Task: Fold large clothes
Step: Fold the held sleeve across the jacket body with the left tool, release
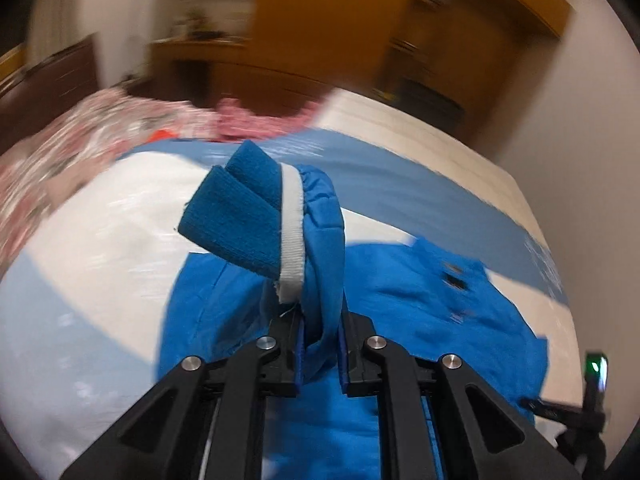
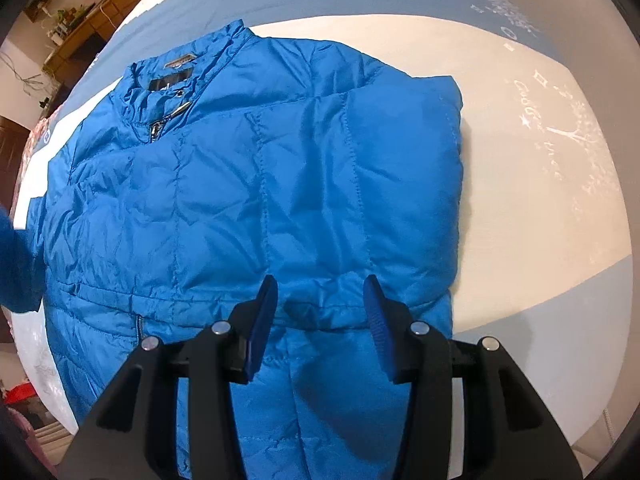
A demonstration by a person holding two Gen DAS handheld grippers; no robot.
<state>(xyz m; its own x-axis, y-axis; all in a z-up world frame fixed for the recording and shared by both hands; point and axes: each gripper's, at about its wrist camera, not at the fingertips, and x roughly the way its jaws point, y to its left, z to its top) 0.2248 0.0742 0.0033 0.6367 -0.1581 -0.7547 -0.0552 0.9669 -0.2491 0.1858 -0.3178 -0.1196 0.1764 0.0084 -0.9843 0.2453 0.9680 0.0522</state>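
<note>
A: Left wrist view first. Grasp status?

B: Left gripper (image 1: pixel 320 344) clenched on the sleeve cuff (image 1: pixel 280 232) of the blue down jacket (image 1: pixel 420 320). Knit cuff and white band standing up past the fingertips, lifted clear of the bedspread (image 1: pixel 100 240). Picture smeared, so likely mid-swing.

A: Procedure for the fold?

B: Carry the sleeve across the jacket body, cuff kept high until over the chest panel. Lower flat, then release. Avoid dragging: slippery shell, padded fill, liable to shift the whole garment.

A: Clearances on that side?

B: White and pale-blue bedspread open to the left. Pink floral bedding (image 1: pixel 80 136) bunched at the far edge; wooden furniture (image 1: pixel 320 32) beyond. Keep the swing inboard of both.

A: Right wrist view.

B: Right gripper (image 2: pixel 320 320) released, blue pads (image 2: pixel 262 324) apart, holding nothing, hovering over the waist seam. Contact with the fabric impossible to judge. Jacket lying front up on the bed, collar (image 2: pixel 180 76) and zipper pull (image 2: pixel 154 130) far from the camera, right side already folded in to a straight edge.

A: Use for this gripper?

B: Pin the waist while the sleeve lands. Bare bedspread to the right and ahead; bed edge near at lower right, so no reach further that way.
</note>
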